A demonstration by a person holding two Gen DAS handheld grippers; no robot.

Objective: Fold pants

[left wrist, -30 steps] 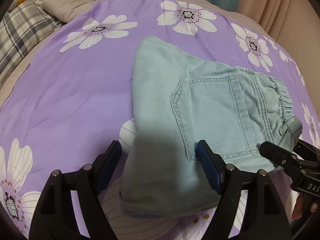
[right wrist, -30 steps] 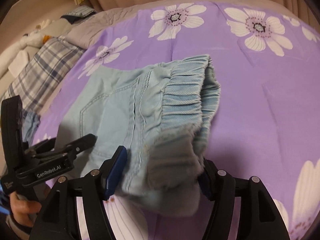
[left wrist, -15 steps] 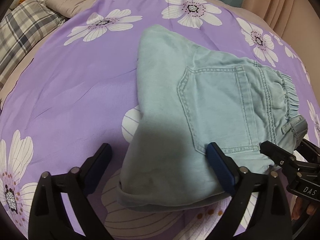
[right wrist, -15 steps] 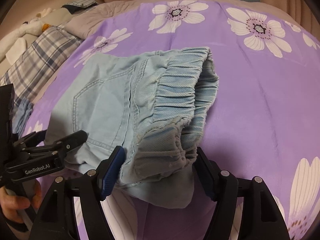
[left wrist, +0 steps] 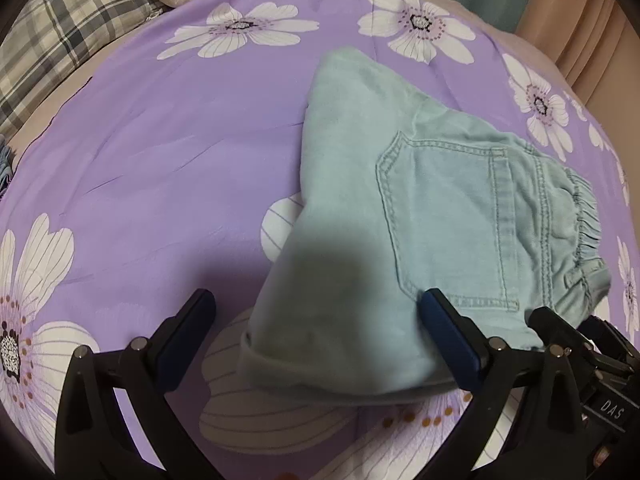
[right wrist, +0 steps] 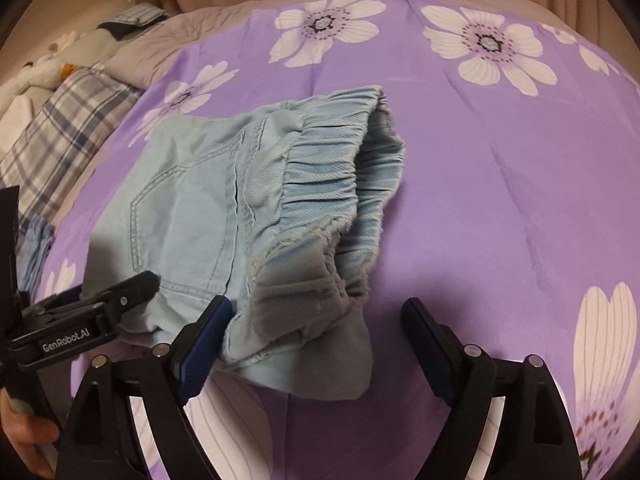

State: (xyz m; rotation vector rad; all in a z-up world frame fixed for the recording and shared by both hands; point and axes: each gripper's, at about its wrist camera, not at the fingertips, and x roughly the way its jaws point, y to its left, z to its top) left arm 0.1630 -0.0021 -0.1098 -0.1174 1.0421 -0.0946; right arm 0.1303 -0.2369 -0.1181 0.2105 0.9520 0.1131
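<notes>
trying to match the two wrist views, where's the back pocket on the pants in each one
Left wrist view: the back pocket sits right of centre on the pants, just above the left gripper's right finger.
Right wrist view: the pocket is left of centre, beside the elastic waistband.
Shared landmark: that waistband, at the far right edge in the left wrist view.

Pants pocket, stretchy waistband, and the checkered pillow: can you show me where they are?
Back pocket (left wrist: 440, 216): left wrist view, middle of the stitched pocket panel.
Elastic waistband (right wrist: 332, 176): right wrist view, on the gathered ribbed band.
Plaid pillow (left wrist: 60, 36): left wrist view, on its checked cover.
</notes>
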